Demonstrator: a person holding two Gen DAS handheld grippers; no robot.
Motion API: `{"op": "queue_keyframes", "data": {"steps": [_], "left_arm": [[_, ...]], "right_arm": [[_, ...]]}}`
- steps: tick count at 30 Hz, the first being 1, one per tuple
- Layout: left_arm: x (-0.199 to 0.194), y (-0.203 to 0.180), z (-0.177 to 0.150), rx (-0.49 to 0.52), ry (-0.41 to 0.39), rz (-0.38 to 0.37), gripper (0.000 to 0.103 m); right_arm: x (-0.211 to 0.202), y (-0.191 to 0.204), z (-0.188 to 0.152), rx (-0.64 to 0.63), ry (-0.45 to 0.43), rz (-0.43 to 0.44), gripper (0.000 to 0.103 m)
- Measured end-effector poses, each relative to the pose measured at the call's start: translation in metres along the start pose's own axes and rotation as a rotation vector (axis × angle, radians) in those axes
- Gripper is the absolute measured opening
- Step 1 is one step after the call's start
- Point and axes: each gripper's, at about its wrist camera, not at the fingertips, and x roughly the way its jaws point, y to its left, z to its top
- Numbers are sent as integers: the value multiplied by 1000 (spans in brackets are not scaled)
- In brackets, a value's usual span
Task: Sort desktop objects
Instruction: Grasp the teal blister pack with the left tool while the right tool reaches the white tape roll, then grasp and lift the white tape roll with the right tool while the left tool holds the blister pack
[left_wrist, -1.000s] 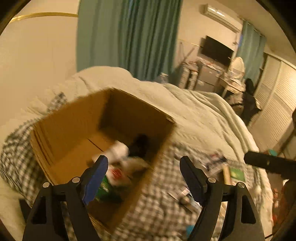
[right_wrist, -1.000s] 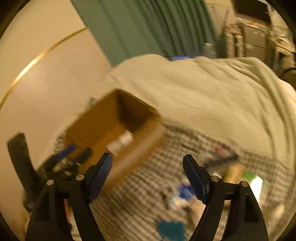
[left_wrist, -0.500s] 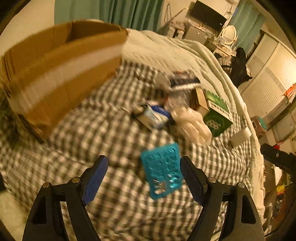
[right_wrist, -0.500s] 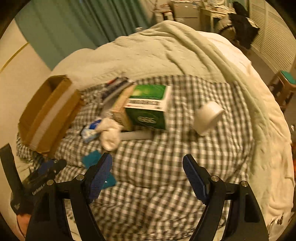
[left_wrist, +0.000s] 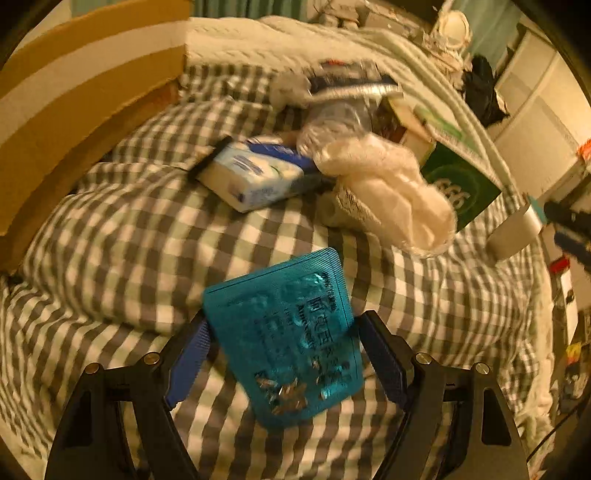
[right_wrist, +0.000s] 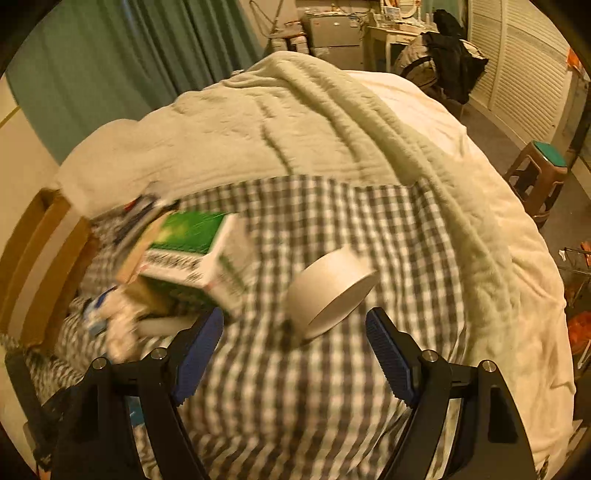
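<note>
both grippers have swung down from the cardboard box toward the clutter on the checked bedcover. nearest, the left gripper stands with jaws apart around the teal blister pack, which lies flat between the pads, its long axis running near to far along the fingers; neither pad seems to press it yet. the right gripper, also spread and empty, has the white tape roll just beyond its tips. farther left sits the cardboard box.
</note>
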Motion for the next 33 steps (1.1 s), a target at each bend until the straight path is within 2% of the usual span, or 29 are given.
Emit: {"op": "queue_keyframes", "data": {"steps": [7, 9, 15, 20, 25, 29, 33], "left_arm": [[10, -9, -4, 78, -18, 53, 83], [9, -9, -4, 83, -16, 49, 81], [7, -5, 5, 90, 36, 24, 74], [2, -2, 4, 100, 63, 2, 72], [-9, 4, 2, 68, 62, -28, 71], [-25, 8, 0, 58, 32, -34, 71], [-44, 17, -3, 41, -6, -44, 71]], "right_arm": [[38, -29, 13, -3, 21, -28, 84], [48, -37, 16, 20, 21, -4, 88], [79, -36, 21, 60, 66, 102, 89], [99, -24, 12, 32, 146, 112, 88], [79, -21, 0, -3, 115, 86, 88], [53, -20, -12, 7, 112, 109, 88], [30, 1, -28, -42, 116, 145, 88]]}}
